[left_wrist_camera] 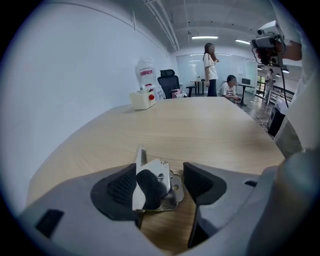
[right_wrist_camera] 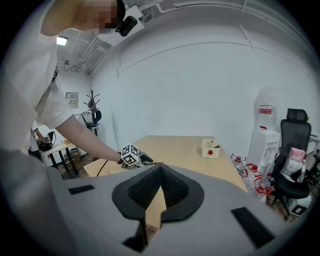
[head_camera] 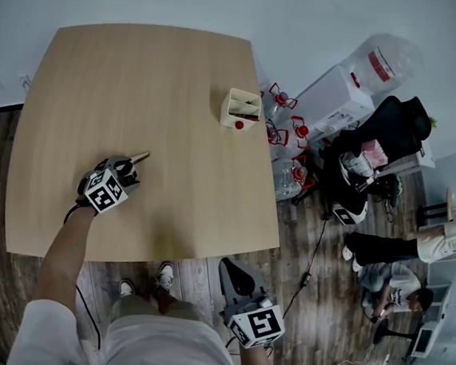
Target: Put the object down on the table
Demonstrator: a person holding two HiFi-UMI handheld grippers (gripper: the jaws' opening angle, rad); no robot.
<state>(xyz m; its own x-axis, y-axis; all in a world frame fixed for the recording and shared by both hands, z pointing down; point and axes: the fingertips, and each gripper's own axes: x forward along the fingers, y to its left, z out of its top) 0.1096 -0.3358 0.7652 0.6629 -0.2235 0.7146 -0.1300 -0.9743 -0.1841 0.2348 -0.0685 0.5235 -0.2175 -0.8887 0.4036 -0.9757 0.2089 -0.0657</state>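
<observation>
Where the left gripper sits low on the near-left part of the tabletop, its jaws stand released, spread wide. Between them: a small shiny metal object with a dark curved part, resting on the wood. In the left gripper view it lies close against the left pad; a clear gap of bare wood separates it from the right pad. Cannot tell whether the left pad actually touches it. In the head view one thin end of it pokes out past the jaw tips, toward the tabletop's middle.

Right gripper: off the tabletop, just past its near edge, over the wooden floor beside the person's feet. Jaws clenched, pads meeting at the tips, nothing between them. It points across the tabletop toward the left gripper.

Far side of the tabletop, near the right edge: a white box with a red button, well apart from both grippers. Beyond that edge, on the floor: clear water bottles with red caps, and a black office chair.
</observation>
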